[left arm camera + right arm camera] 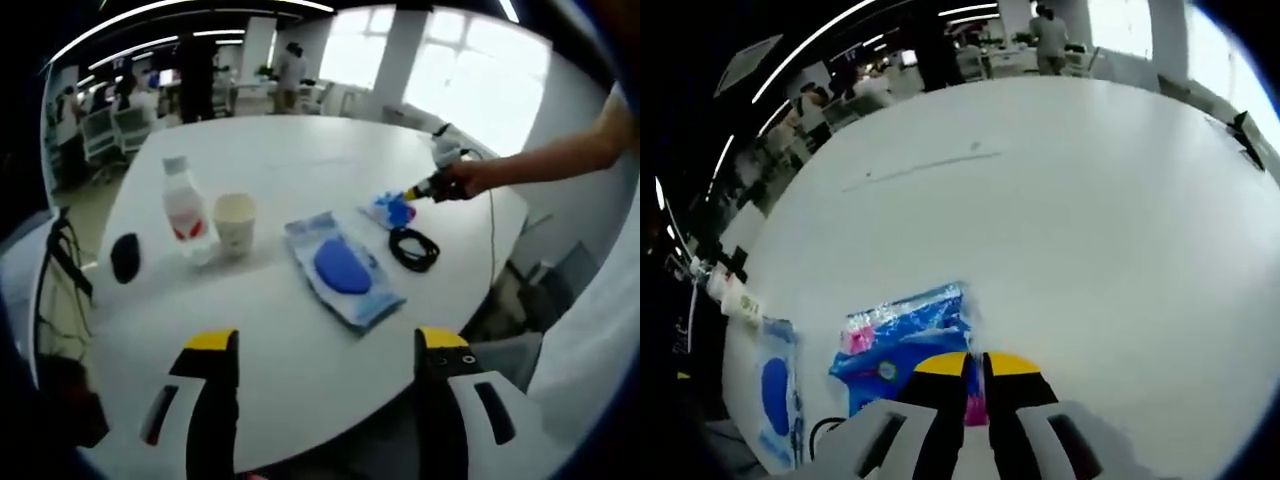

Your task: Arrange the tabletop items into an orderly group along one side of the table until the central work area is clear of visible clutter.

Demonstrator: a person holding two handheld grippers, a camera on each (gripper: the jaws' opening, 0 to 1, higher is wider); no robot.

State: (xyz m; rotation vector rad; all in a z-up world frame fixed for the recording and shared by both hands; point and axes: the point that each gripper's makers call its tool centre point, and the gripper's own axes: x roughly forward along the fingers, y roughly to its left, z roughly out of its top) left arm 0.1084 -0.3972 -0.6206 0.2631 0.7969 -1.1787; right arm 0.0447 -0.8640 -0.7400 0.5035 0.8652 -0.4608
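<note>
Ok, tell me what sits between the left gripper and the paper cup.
Nothing visible. The left gripper is open above the near table edge, and bare tabletop runs up to the paper cup. The plastic bottle stands beside the cup, the blue wipes pack off to the other side.

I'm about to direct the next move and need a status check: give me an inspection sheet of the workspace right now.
Surface: white table, far half bare.
Job's things: bottle and paper cup upright, side by side; black mouse; large blue pack lying flat; small blue packet.
Clutter: nothing seen beyond these.
Grippers: left gripper open above the near edge; right gripper shut on the small blue packet.
Cables: coiled black cable beside the packet.
Surroundings: office chairs, windows, people standing beyond.
</note>
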